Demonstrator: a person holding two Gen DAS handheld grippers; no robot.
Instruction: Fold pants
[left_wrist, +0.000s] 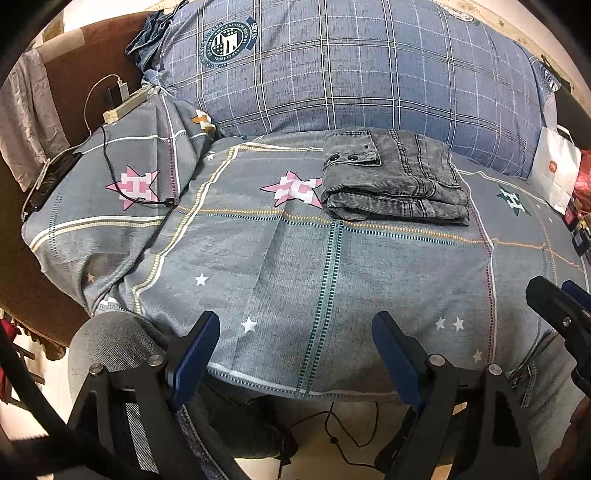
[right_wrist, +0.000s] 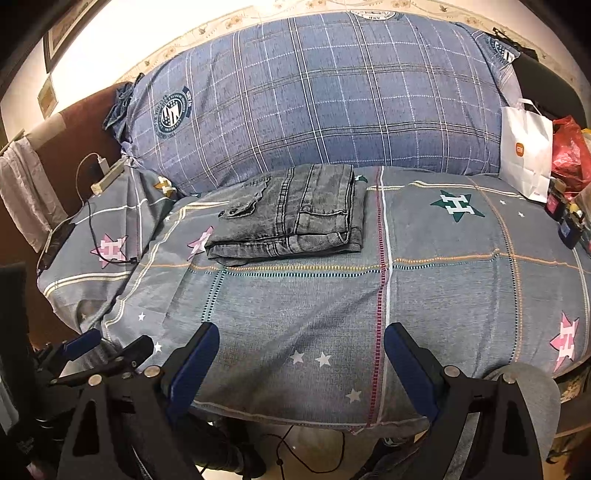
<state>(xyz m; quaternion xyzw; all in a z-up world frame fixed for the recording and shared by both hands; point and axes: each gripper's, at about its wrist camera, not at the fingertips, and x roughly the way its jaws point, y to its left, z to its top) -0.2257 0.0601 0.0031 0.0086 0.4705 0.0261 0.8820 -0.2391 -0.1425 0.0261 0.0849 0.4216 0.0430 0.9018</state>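
Grey denim pants lie folded into a compact stack on the grey patterned bedsheet, just in front of the big blue plaid pillow. They also show in the right wrist view. My left gripper is open and empty, held back over the near edge of the bed, well short of the pants. My right gripper is open and empty too, also at the near edge. The right gripper shows at the right edge of the left wrist view, and the left gripper at the left of the right wrist view.
A large blue plaid pillow fills the back. A power strip with cables and a phone lie at the left. A white paper bag, a red bag and small items stand at the right. Cables lie on the floor below.
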